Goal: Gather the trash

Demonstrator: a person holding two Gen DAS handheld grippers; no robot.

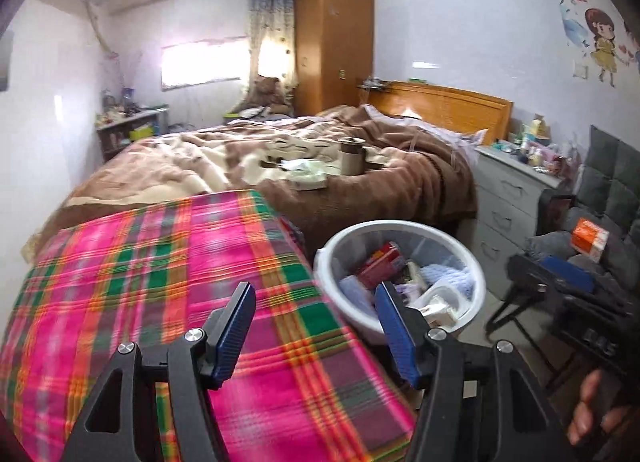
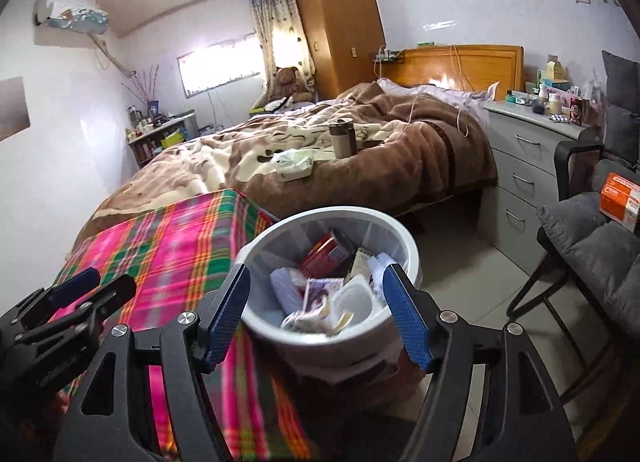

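1. We judge the step in hand to be the reach for the next piece of trash. Both tools are empty: the left tool point(image 1: 316, 332) and the right tool point(image 2: 316, 316) each have their blue pads spread with nothing between them.
2. The white bin point(image 2: 256, 250) sits at the lower middle of the right wrist view, on the floor just beside the plaid-covered surface point(image 1: 160, 282). It already holds a red box, wrappers and a white tub, so we should keep it as the drop point and not knock it.
3. Likely trash lies on the bed point(image 2: 400, 174) at mid frame: a crumpled pale green packet point(image 2: 296, 166) near the bed's front edge. The brown cup point(image 2: 342, 138) standing beside it may not be trash; we cannot tell.
4. An orange box point(image 2: 620, 198) rests on the grey chair point(image 2: 592, 238) at the right edge; we cannot tell whether it is trash either.
5. For the packet, we would lead with the right tool, keep it spread until the pads straddle the packet, then pinch low without catching the blanket.
6. We would steer well apart from the cup, which could tip on soft bedding.
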